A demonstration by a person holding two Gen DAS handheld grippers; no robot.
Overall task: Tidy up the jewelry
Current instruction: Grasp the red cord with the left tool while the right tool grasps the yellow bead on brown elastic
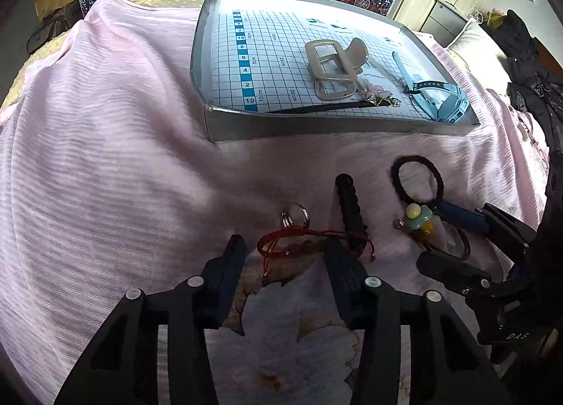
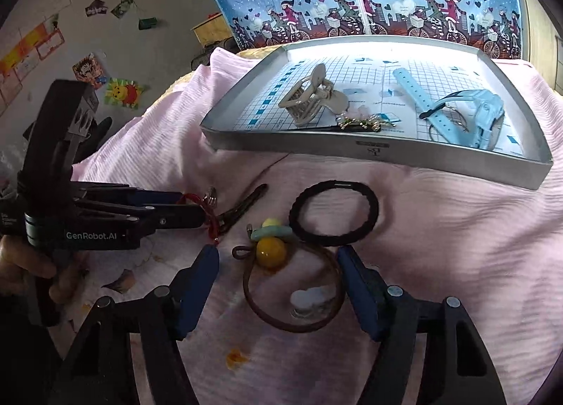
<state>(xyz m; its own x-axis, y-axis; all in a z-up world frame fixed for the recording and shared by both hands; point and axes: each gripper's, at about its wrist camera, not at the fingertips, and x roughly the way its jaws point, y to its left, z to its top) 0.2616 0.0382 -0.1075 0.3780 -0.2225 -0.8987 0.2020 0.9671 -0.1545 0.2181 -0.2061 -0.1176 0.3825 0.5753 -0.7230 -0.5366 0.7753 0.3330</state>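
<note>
A red cord bracelet [image 1: 299, 239] [image 2: 211, 225] lies on the pink cloth between the fingertips of my left gripper [image 1: 285, 246] [image 2: 197, 207], which is open and low over it. Just beyond it are a silver ring [image 1: 295, 218] [image 2: 211, 194] and a black hair clip [image 1: 350, 208] [image 2: 242, 208]. My right gripper [image 2: 278, 254] [image 1: 443, 236] is open, its fingers straddling a brown hair tie with yellow, green and white beads [image 2: 292, 285] [image 1: 418, 218]. A black hair tie [image 2: 334, 210] [image 1: 418, 180] lies just past it.
A grey tray [image 1: 316, 123] [image 2: 387, 155] with a grid sheet sits farther back, holding a beige claw clip [image 1: 334, 67] [image 2: 309, 99], a flower hairpin [image 1: 373, 95] and a light-blue watch [image 1: 436, 95] [image 2: 464, 116]. A hand [image 2: 21, 264] holds the left gripper. Blue patterned fabric hangs behind.
</note>
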